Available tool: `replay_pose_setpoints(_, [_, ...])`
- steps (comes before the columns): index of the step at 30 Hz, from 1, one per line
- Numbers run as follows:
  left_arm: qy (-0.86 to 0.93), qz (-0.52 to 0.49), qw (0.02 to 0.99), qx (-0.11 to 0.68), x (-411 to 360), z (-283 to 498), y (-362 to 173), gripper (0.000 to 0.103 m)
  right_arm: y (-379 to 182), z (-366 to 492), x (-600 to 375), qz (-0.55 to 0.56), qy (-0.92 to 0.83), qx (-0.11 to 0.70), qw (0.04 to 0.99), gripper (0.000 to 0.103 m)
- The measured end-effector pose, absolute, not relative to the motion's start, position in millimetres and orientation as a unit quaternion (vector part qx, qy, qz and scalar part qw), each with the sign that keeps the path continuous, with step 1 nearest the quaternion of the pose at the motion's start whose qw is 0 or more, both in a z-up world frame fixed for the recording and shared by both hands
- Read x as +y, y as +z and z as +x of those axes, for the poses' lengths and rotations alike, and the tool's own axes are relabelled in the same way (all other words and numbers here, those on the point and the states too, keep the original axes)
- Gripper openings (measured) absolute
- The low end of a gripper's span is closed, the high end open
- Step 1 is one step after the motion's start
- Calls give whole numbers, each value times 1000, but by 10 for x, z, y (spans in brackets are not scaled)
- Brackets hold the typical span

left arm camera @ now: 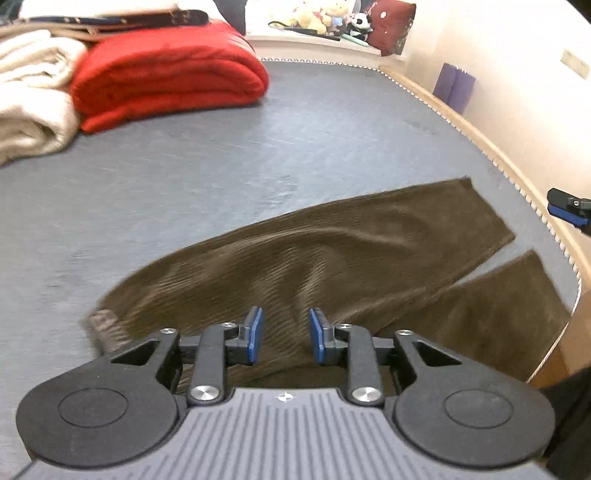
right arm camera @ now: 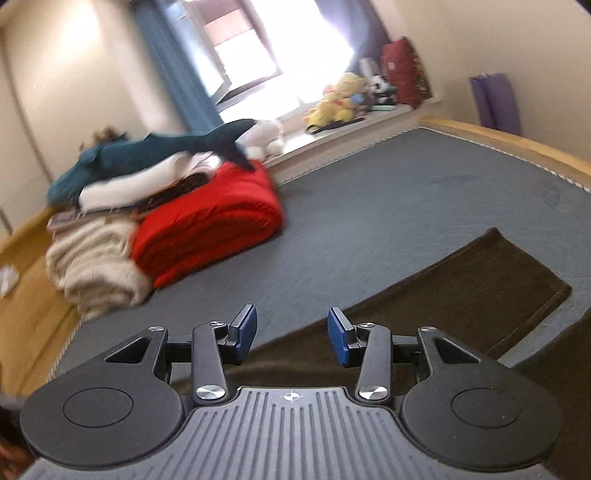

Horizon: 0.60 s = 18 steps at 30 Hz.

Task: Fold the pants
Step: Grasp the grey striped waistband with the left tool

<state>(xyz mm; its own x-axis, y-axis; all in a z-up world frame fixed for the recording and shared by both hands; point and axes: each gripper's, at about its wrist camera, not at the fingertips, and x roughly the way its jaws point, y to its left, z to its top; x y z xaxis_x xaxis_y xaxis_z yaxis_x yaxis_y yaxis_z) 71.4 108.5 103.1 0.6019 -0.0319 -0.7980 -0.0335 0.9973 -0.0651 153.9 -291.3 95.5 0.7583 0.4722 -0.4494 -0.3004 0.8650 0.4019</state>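
I find no readable writing in either wrist view. The small pale plate [left arm camera: 574, 63] on the wall is too blurred for me to make out any letters, and the white marks on the dark red cushion [left arm camera: 388, 26] by the window show no legible characters either.

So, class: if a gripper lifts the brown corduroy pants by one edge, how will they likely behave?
The brown pants would probably drape and sag, since the fabric already ripples where it lies on the grey mat. The ribbed cloth looks grippy rather than slippery. They lie flat, so rolling seems unlikely.
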Motion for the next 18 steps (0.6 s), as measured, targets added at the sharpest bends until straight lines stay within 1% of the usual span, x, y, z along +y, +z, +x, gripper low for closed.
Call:
replay_pose_setpoints(2, [1,-5,888,460,1245,488,965,34,926,1384,-2718,126,222,285,924,45])
replay_pose_setpoints(3, [-5,7,879,477,1326,412,866,39,871,1308,-2645,113,231,288,923,45])
replay_pose_setpoints(5, [-22,17,846,533,1537,262,507,40,671,1157,-2491,84,247,299,918,45])
replay_pose_setpoints(7, [3,21,812,583,1739,89,62,35,463,1105,-2373,58,257,314,912,45])
replay_pose_setpoints(9, [-11,63,755,653,1767,-46,-351,25,272,1087,-2268,37,249,343,905,45])
replay_pose_setpoints(11, [-23,112,745,657,1706,-185,-457,26,162,1095,-2243,43,247,358,900,45])
replay_pose_setpoints(12, [-24,115,749,652,1682,-213,-425,26,157,1145,-2224,44,238,364,899,45])
replay_pose_setpoints(14, [-21,82,766,637,1704,-248,-303,26,197,1189,-2233,53,236,355,903,45])
replay_pose_setpoints(15, [-27,64,778,624,1726,-261,-221,28,246,1202,-2246,53,233,349,906,45])
replay_pose_setpoints(17, [-26,28,806,591,1801,-271,-41,38,336,1238,-2308,48,237,336,910,45])
replay_pose_setpoints(18, [-11,10,814,581,1862,-259,10,57,370,1239,-2349,45,240,329,912,45])
